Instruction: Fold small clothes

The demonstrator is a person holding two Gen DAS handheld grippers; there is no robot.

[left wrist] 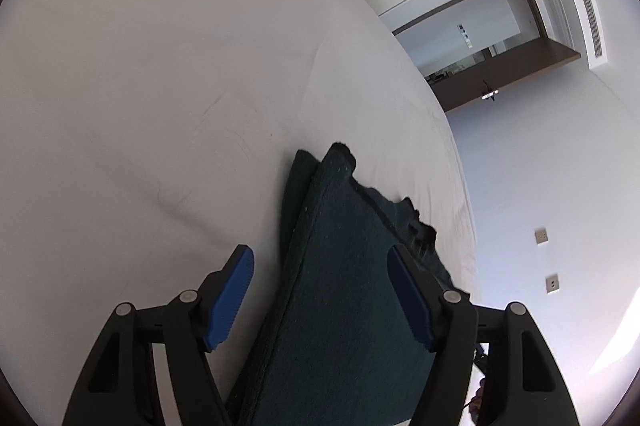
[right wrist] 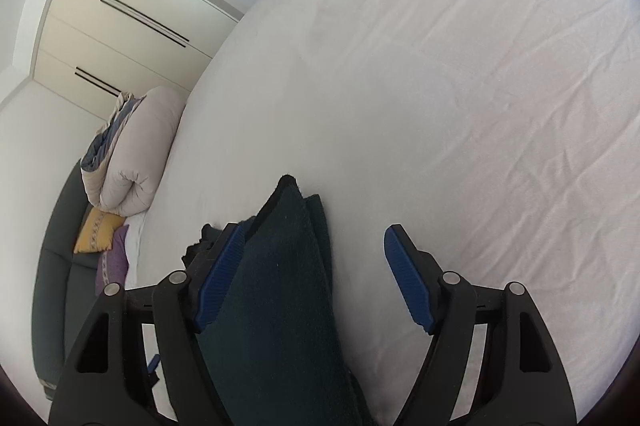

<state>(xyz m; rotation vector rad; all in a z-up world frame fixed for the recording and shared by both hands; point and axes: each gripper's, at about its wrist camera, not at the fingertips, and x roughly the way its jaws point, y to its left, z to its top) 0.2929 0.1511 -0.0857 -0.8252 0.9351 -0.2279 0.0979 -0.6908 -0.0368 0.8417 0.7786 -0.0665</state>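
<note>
A dark green garment (left wrist: 344, 278) lies in folded layers on the white bed sheet (left wrist: 160, 85), near the bed's edge. My left gripper (left wrist: 322, 262) stands open over it, its blue pads (left wrist: 232, 302) spread wide; the cloth runs between the jaws but neither pad presses on it. The right wrist view shows the same dark green garment (right wrist: 276, 290) on the white bed sheet (right wrist: 440, 105). There my right gripper (right wrist: 312, 246) is open as well, its left pad (right wrist: 218, 278) close beside the fold and its right pad over bare sheet.
A rolled beige duvet (right wrist: 132, 161) with a yellow cushion (right wrist: 98, 230) and a purple one lies at the bed's head, against a grey headboard. Cream wardrobe doors (right wrist: 132, 21) stand behind. A wall with sockets (left wrist: 542, 236) and a doorway border the bed's far side.
</note>
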